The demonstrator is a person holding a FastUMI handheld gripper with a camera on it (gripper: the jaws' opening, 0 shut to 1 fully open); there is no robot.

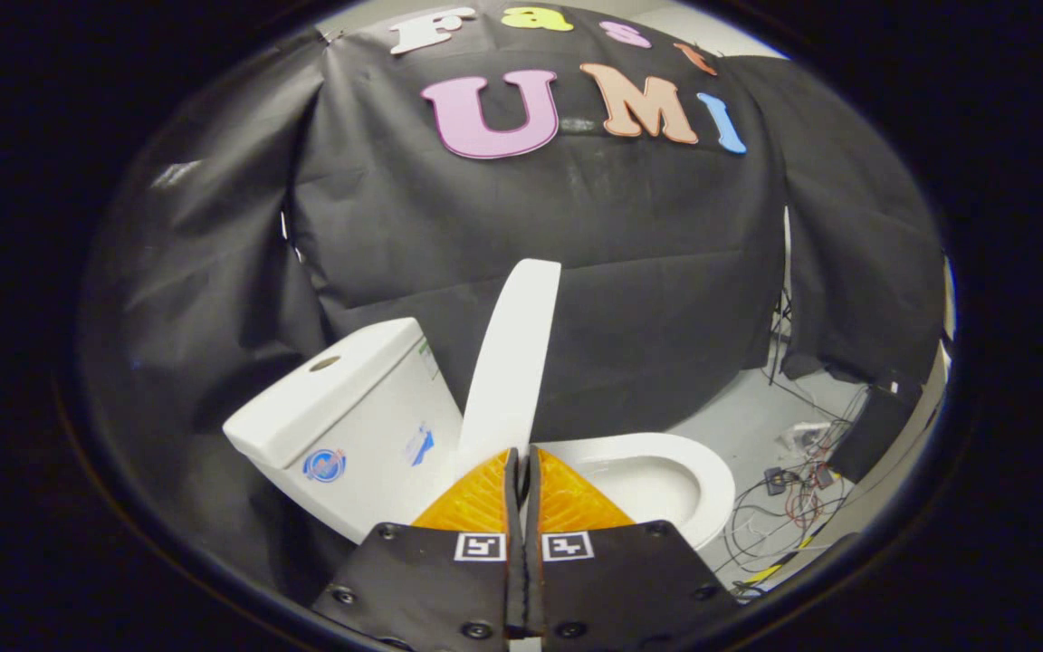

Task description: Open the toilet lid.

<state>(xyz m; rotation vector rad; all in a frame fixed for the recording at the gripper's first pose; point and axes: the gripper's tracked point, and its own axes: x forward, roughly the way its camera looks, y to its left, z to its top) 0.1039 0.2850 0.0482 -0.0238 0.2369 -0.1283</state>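
The white toilet lid (514, 353) stands raised, nearly upright and leaning toward the tank (354, 417), seen almost edge-on just beyond my fingertips. Its lower end runs down behind the fingers. To the right of the lid the open seat and bowl (666, 475) are uncovered. My gripper (521, 455) is shut, its two fingers pressed together with nothing visible between them, directly in front of the lid's base.
Black cloth walls enclose the toilet at the back and left. On the grey floor to the right lie tangled cables (793, 507) and a dark box (875, 426). The tank carries small stickers on its front.
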